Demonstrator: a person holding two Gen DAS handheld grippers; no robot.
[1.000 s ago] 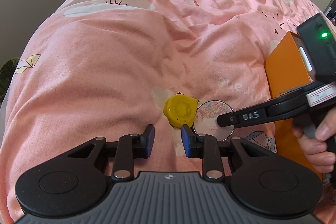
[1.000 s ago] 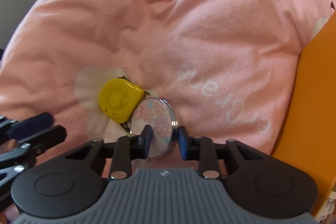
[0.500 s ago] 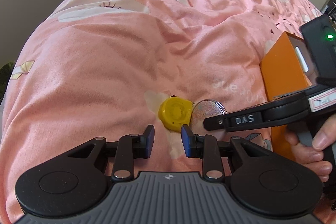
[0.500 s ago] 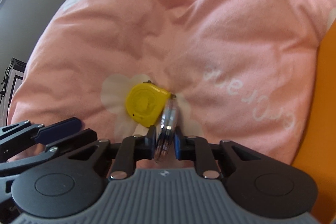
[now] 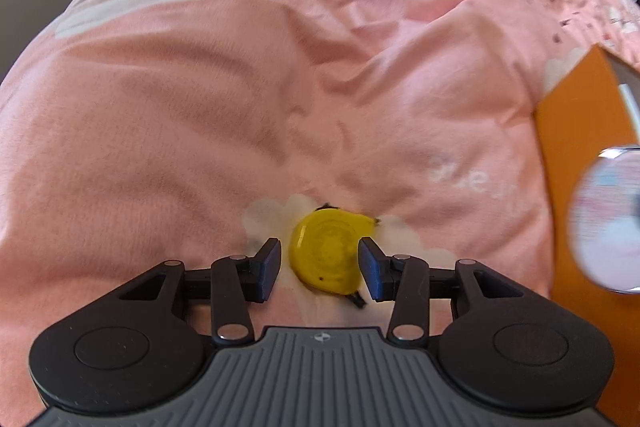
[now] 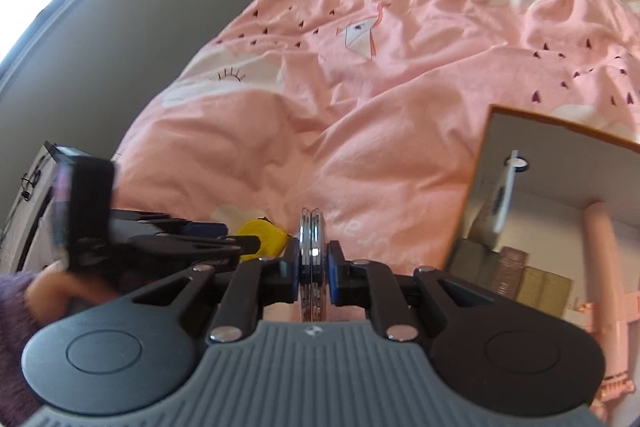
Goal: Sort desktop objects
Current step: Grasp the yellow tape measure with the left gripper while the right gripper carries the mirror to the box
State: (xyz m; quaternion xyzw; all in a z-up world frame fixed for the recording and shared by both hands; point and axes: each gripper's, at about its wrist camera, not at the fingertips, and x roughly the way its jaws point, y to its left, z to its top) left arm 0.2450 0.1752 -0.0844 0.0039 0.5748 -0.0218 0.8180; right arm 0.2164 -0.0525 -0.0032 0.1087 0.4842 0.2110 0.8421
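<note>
Right wrist view: pink bed (image 6: pixel 400 115) carries everything, no table here. Orange box (image 6: pixel 556 187) sits open-topped at bed's right side, already holding sorted items, so likely the drop spot. Right gripper (image 6: pixel 313 277) fingers narrow, clamped on round compact mirror (image 6: pixel 311 247) held edge-on, lifted just left of box, probably headed in. Left gripper (image 5: pixel 319 269) fingers opening, straddling yellow tape measure (image 5: pixel 326 253), which lies flat on bed well left of box; pads not touching yet. Likely next pick. Purple sleeve (image 6: pixel 12 311) behind left tool.
</note>
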